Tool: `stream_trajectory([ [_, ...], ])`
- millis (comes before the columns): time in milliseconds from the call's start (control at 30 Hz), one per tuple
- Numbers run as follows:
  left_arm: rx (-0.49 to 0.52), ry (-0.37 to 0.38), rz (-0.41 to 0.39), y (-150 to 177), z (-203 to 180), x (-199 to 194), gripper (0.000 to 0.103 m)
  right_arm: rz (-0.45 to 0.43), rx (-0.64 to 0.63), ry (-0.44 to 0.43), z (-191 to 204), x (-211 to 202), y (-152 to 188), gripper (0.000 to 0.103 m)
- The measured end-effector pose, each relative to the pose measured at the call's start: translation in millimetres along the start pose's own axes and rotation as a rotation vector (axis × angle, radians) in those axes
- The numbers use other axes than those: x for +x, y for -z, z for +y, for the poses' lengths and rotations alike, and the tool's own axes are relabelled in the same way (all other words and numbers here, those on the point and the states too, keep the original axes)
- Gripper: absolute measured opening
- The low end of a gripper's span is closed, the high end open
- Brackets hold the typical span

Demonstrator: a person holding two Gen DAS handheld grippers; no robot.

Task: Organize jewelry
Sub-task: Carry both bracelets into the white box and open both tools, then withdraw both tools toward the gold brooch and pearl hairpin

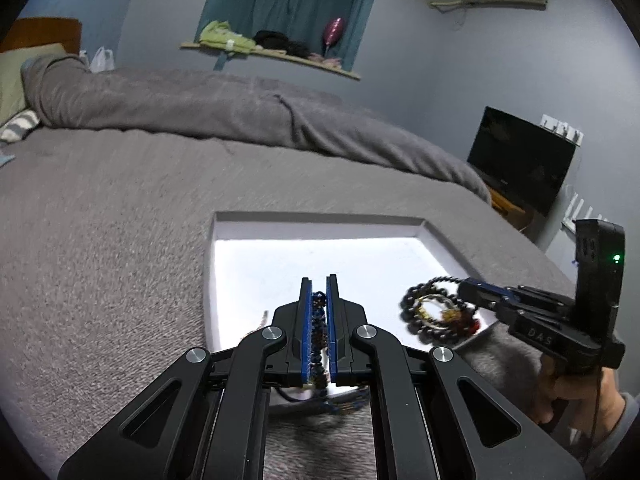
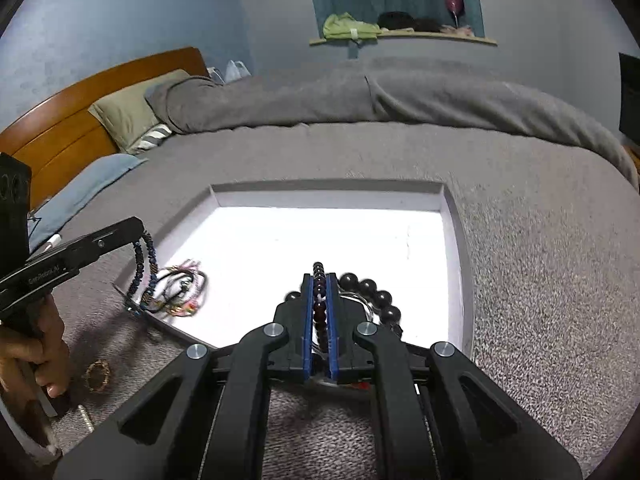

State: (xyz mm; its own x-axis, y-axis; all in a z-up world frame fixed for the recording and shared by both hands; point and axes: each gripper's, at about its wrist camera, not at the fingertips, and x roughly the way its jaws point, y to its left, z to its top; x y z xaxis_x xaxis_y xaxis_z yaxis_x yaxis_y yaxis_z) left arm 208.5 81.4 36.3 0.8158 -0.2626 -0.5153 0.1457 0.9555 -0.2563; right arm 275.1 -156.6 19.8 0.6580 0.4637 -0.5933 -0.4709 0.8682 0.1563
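While tilted over white tray (image 2: 452, 216) | left gripper (image 1: 319, 292) clamps blue beads (image 2: 140, 268) | right gripper (image 2: 319, 280) clamps black beads (image 1: 416, 308)

grey blanket (image 2: 360, 96) | wooden headboard (image 2: 80, 104) | green pillow (image 2: 128, 116) | dark TV (image 1: 520, 160) | teal curtain (image 1: 296, 0)

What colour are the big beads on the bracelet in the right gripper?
Glossy black. The black bead bracelet shows best in the left wrist view, hanging from the right gripper.
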Motion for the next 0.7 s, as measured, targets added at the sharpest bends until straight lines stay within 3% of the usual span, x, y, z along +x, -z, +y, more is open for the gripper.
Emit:
stream_trajectory([
  [167, -0.040, -0.025, -0.002, -2, 10, 5, 0.007, 0.000, -0.002, 0.007, 3, -2, 3, 0.007],
  [200, -0.051, -0.029, 0.008, -1, 13, 7, 0.007, 0.003, 0.000, 0.009, 3, -2, 4, 0.010],
  [300, -0.059, -0.037, 0.030, 1, 16, 10, 0.013, -0.002, 0.006, 0.008, 2, -3, 4, 0.032],
  [367, -0.054, -0.037, 0.024, 1, 15, 7, 0.033, -0.009, 0.006, 0.010, 2, -6, 5, 0.039],
  [467, -0.033, -0.038, 0.011, 1, 8, 2, 0.055, -0.020, 0.002, 0.020, 1, -11, 5, 0.043],
  [600, 0.012, -0.064, 0.015, 1, -1, 1, 0.072, -0.035, 0.002, 0.033, -2, -15, 5, 0.059],
  [700, 0.051, -0.075, 0.014, 2, -8, -1, 0.080, -0.058, -0.008, 0.053, -3, -21, 5, 0.060],
])
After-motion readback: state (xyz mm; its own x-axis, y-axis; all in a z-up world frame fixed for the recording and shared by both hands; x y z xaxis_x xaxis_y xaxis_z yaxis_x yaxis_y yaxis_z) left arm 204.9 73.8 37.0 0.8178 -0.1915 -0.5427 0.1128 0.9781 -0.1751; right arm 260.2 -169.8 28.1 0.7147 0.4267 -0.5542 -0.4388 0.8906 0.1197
